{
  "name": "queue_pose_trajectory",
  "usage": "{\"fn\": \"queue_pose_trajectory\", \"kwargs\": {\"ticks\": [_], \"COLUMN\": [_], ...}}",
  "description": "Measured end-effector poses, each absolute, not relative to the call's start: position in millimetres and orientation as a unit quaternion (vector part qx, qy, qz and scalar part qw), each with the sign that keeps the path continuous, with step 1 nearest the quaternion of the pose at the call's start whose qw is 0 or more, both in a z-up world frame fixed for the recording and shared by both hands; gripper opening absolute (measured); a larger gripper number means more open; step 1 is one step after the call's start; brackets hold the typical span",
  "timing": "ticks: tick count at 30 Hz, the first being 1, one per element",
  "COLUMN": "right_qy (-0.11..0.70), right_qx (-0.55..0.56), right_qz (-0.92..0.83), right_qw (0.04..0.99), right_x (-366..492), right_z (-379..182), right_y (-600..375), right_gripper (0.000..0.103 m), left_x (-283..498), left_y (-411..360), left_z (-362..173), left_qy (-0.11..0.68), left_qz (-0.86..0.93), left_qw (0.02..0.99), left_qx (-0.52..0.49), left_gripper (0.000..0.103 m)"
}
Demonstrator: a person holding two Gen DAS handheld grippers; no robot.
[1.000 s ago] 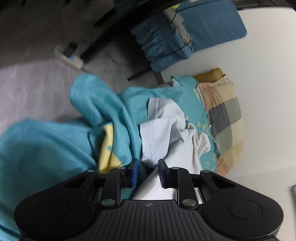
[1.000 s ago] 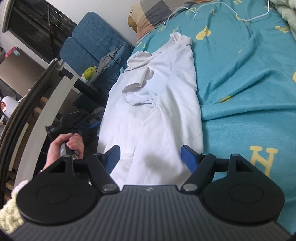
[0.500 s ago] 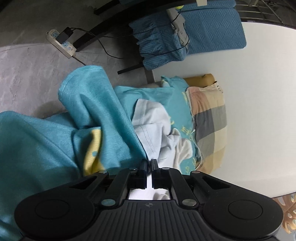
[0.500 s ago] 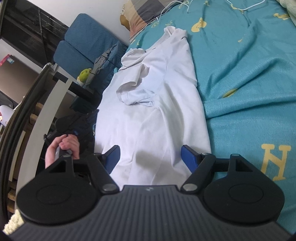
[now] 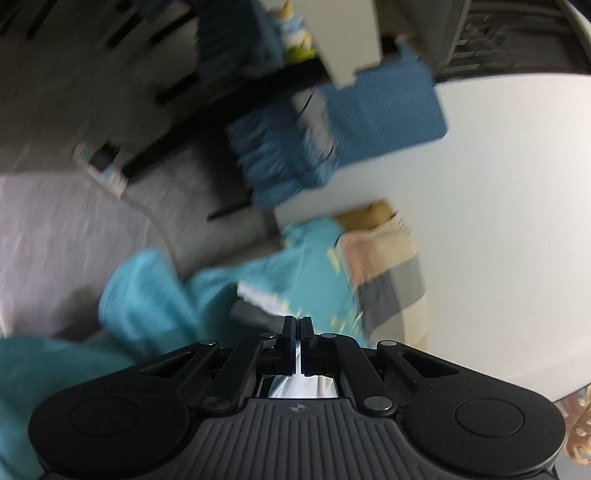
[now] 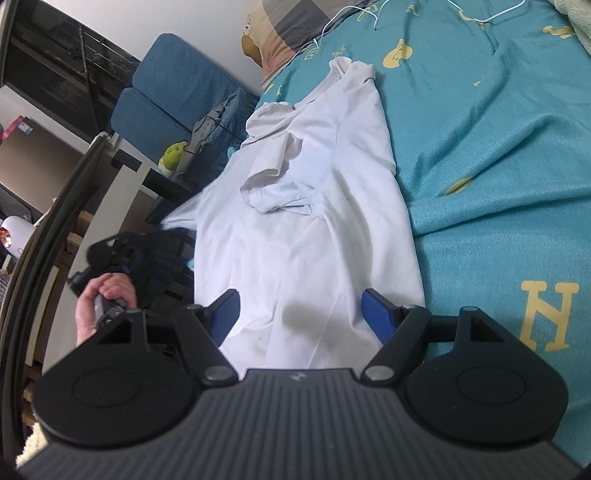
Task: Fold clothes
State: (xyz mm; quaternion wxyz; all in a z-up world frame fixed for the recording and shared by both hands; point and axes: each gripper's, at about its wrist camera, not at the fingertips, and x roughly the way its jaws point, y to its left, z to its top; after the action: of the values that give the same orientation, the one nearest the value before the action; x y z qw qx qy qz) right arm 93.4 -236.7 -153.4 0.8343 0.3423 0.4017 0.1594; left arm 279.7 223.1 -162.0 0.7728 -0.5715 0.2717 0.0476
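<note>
A white T-shirt (image 6: 306,229) lies lengthwise on the teal bedsheet (image 6: 498,147), with one sleeve bunched on its chest. My right gripper (image 6: 299,306) hovers open over the shirt's near hem, nothing between its blue pads. In the blurred left wrist view my left gripper (image 5: 299,328) is shut on white shirt cloth (image 5: 299,384), which shows behind the fingers. In the right wrist view a hand (image 6: 103,299) holds that left gripper (image 6: 110,254) off the bed's left side, where a corner of the shirt (image 6: 177,218) is drawn out toward it.
A checked pillow (image 6: 288,26) and a white cable (image 6: 388,7) lie at the head of the bed. A blue chair (image 6: 173,92) with a green toy (image 6: 173,155) stands beside the bed. A power strip (image 5: 103,166) lies on the grey floor (image 5: 55,229).
My left gripper closed on the shirt's edge and has lifted and pulled away from the bed, stretching the cloth sideways. The right gripper stayed open over the hem.
</note>
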Motion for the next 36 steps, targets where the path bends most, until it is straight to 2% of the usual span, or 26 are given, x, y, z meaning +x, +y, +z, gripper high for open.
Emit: {"fn": "queue_pose_trajectory", "kwargs": {"ticks": [5, 9, 10, 11, 12, 13, 14, 19, 22, 24, 25, 30, 36], "right_qy": [0.403, 0.404, 0.404, 0.405, 0.405, 0.406, 0.407, 0.410, 0.412, 0.412, 0.410, 0.410, 0.395], "right_qx": [0.342, 0.340, 0.339, 0.338, 0.337, 0.337, 0.336, 0.334, 0.335, 0.338, 0.341, 0.343, 0.341], "right_qz": [0.159, 0.156, 0.155, 0.154, 0.153, 0.152, 0.152, 0.156, 0.157, 0.156, 0.156, 0.156, 0.154], "right_qw": [0.834, 0.835, 0.835, 0.835, 0.836, 0.836, 0.836, 0.834, 0.833, 0.832, 0.831, 0.831, 0.839], "right_x": [95, 96, 97, 97, 97, 97, 97, 98, 98, 98, 98, 96, 91], "right_z": [-154, -155, -155, -155, -155, -156, -156, -157, -157, -157, -157, -154, -145], "right_y": [-236, -237, -237, -238, -237, -237, -237, -234, -233, -234, -234, -230, -235], "right_gripper": [0.075, 0.075, 0.075, 0.075, 0.075, 0.076, 0.076, 0.076, 0.076, 0.076, 0.076, 0.076, 0.076], "left_x": [275, 277, 277, 276, 276, 275, 275, 278, 290, 299, 304, 314, 323], "left_y": [243, 254, 255, 257, 258, 258, 256, 253, 245, 240, 240, 228, 160], "left_z": [-159, -194, -199, -203, -206, -209, -213, -230, -234, -234, -229, -182, -100], "left_qy": [0.244, 0.283, 0.290, 0.295, 0.299, 0.303, 0.309, 0.314, 0.312, 0.306, 0.302, 0.277, 0.257], "left_qz": [0.075, 0.096, 0.099, 0.099, 0.098, 0.096, 0.088, 0.038, 0.037, 0.038, 0.039, 0.030, 0.009], "left_qw": [0.787, 0.754, 0.746, 0.737, 0.728, 0.720, 0.712, 0.687, 0.706, 0.722, 0.736, 0.823, 0.919], "left_qx": [-0.562, -0.584, -0.592, -0.600, -0.609, -0.617, -0.624, -0.655, -0.635, -0.619, -0.605, -0.494, -0.299], "left_gripper": [0.002, 0.002, 0.006, 0.019, 0.027, 0.045, 0.053, 0.057, 0.054, 0.029, 0.006, 0.005, 0.005]}}
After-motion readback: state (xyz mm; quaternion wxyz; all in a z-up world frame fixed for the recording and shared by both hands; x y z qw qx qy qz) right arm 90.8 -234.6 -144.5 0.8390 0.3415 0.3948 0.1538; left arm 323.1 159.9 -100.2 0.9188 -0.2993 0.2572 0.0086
